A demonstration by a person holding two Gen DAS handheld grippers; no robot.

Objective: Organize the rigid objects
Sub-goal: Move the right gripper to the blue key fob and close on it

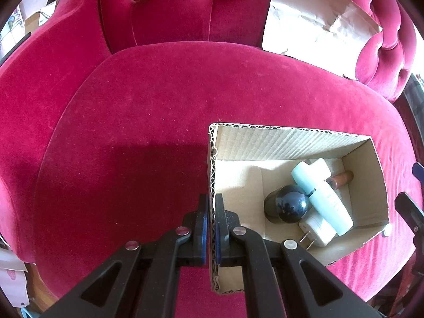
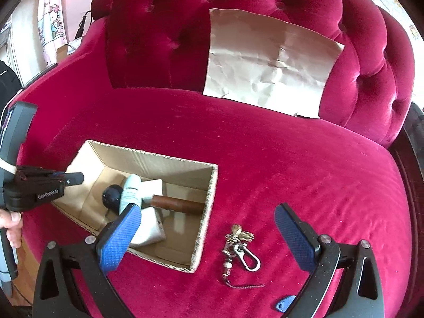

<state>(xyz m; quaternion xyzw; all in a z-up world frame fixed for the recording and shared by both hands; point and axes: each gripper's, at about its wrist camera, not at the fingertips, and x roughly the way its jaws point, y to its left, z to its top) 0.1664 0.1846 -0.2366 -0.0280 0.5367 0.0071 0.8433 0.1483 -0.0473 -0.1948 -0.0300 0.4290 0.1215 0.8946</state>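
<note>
Keychain (image 2: 239,249) on sofa | left tool (image 1: 211,206) pinches box wall (image 1: 212,164) | right tool (image 2: 209,228) gaping

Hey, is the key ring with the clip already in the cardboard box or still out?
Still out. The key ring lies on the red cushion beside the cardboard box, outside its wall.

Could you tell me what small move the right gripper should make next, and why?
Probably lower the right gripper onto the keychain: its jaws stand open around it, and it is the only loose item on the cushion outside the box, whose wall the left gripper pinches.
</note>
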